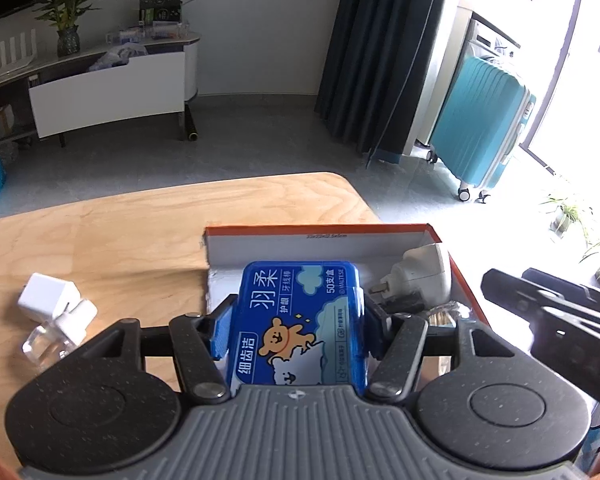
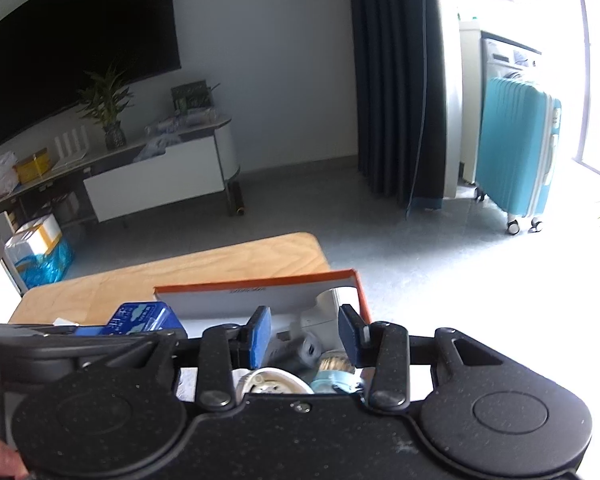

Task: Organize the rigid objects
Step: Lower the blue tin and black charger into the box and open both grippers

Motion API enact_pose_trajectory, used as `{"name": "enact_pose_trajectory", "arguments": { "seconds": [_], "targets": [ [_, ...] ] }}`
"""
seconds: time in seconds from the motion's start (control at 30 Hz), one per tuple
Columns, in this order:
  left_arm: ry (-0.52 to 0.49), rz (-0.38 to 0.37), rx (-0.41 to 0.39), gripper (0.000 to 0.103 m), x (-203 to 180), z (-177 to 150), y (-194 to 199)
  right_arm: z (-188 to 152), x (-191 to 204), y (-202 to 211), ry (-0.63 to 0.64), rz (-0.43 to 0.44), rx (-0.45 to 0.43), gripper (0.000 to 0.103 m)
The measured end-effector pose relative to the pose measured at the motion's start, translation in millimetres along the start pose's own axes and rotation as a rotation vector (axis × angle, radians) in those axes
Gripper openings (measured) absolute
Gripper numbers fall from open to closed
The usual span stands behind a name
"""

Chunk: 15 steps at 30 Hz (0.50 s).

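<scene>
My left gripper (image 1: pixel 296 320) pinches the blue, rigid plastic floss-pick box (image 1: pixel 300 320) by its long sides above the orange-rimmed cardboard box (image 1: pixel 320 229); probably light, slippery. Right gripper (image 2: pixel 304 338) jaws spread, empty.

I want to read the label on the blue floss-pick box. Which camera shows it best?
The left wrist view: the blue floss-pick box fills the centre, clamped in the left gripper over the orange-edged carton, printed top facing the lens. The right wrist view shows only its end at a shallow angle, partly hidden.
</scene>
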<state>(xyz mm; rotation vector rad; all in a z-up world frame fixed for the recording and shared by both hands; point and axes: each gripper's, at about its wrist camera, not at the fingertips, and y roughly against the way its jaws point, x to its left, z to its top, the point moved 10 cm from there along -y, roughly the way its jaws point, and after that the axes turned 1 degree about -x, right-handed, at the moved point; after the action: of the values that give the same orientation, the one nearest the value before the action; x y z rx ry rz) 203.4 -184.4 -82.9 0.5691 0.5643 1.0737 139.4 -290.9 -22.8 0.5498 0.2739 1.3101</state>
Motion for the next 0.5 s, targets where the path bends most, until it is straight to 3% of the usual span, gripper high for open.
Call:
{"name": "enact_pose_trajectory", "arguments": {
  "seconds": [0.2,0.33,0.5],
  "targets": [
    [0.005,-0.105,0.005,0.064,-19,11,-11,5,-8,9,-0.021,-0.024,-0.030,0.049],
    [0.000,-0.111,-0.028,0.079,-19,16,-7,6,-8,13,-0.018,-0.028,-0.037,0.051],
    [0.028,-0.099,-0.037,0.079,-5,15,2,8,-1,18,-0.008,-0.009,-0.045,0.051]
  ]
}}
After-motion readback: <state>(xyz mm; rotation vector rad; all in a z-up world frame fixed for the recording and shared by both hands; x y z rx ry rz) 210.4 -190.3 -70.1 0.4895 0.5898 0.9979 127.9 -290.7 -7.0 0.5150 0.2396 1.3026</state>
